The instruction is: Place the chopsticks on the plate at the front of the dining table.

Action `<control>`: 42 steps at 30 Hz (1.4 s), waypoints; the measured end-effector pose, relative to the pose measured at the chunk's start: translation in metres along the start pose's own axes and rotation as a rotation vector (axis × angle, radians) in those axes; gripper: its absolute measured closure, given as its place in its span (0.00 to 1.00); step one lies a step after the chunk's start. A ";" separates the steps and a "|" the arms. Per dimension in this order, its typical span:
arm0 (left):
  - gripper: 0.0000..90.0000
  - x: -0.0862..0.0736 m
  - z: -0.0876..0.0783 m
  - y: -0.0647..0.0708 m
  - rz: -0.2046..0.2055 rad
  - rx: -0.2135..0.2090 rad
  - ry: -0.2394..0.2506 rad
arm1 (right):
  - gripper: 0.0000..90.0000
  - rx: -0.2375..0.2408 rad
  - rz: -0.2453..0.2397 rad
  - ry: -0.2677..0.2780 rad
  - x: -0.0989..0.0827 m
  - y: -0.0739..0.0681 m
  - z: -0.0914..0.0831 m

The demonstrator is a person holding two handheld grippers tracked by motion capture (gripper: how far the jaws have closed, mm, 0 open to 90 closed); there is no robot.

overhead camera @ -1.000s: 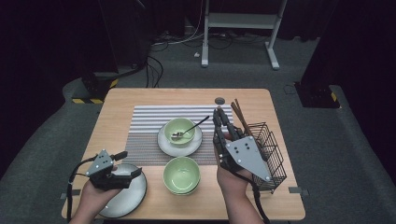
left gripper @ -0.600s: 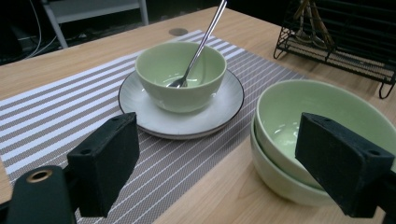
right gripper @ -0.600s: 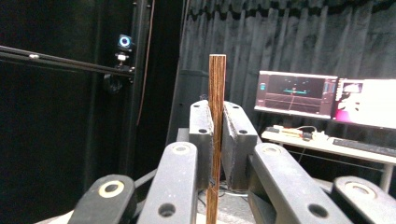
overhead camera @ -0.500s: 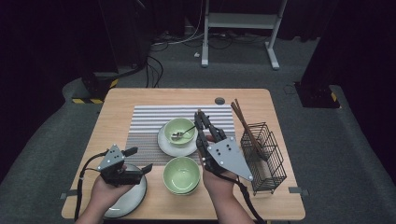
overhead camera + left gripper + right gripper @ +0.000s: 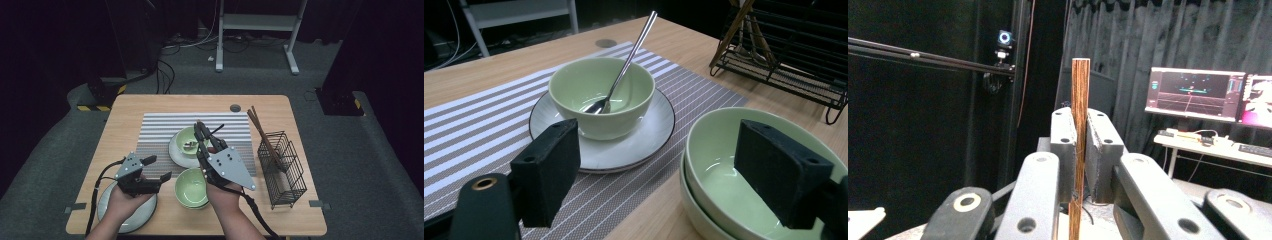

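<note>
Wooden chopstick [image 5: 1079, 130] stands upright mid-frame, pinched tight in the right gripper [image 5: 1080, 145]. Lower left of the high view, the left gripper [image 5: 159, 168] gapes wide, nothing inside, jaws just closing slightly, beside the stacked green bowls [image 5: 192, 187].

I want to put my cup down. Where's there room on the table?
Bare wood along the far edge behind the striped mat, and the left side beside it. The middle is crowded: bowl on saucer, stacked bowls, plate, wire rack at right.
</note>
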State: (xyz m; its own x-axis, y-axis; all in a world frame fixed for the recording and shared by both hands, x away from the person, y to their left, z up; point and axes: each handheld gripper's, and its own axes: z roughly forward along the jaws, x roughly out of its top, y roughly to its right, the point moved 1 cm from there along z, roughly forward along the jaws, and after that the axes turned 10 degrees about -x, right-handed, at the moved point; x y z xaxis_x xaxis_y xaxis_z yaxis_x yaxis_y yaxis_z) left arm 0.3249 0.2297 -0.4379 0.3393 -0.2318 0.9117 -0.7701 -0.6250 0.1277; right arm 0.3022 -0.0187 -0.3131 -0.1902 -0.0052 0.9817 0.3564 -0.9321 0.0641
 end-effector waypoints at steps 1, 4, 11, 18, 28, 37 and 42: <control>0.22 0.000 0.002 0.000 -0.005 0.003 0.000 | 0.93 0.003 -0.001 -0.002 -0.001 -0.001 0.000; 0.25 0.001 0.006 0.002 -0.006 0.003 0.005 | 0.93 0.013 0.001 -0.006 -0.002 -0.005 0.001; 0.31 0.003 0.015 0.005 -0.001 -0.004 0.013 | 0.93 0.039 0.012 -0.011 -0.003 -0.014 0.003; 0.39 0.004 0.020 0.010 0.021 0.001 0.024 | 0.92 0.062 0.022 -0.010 -0.003 -0.021 0.002; 0.47 0.005 0.027 0.015 0.030 -0.022 0.042 | 0.92 0.098 0.032 -0.019 -0.006 -0.033 0.003; 0.58 0.005 0.031 0.018 0.048 -0.048 0.058 | 0.92 0.127 0.053 -0.034 -0.007 -0.039 0.004; 0.69 0.005 0.032 0.020 0.053 -0.053 0.068 | 0.92 0.135 0.062 -0.044 -0.009 -0.041 0.005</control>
State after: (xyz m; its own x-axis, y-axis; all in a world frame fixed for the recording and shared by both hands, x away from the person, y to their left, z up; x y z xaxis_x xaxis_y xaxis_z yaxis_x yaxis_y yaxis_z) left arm 0.3283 0.1925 -0.4433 0.2614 -0.2110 0.9419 -0.8138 -0.5729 0.0975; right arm 0.2941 0.0213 -0.3238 -0.1250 -0.0423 0.9913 0.4864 -0.8734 0.0240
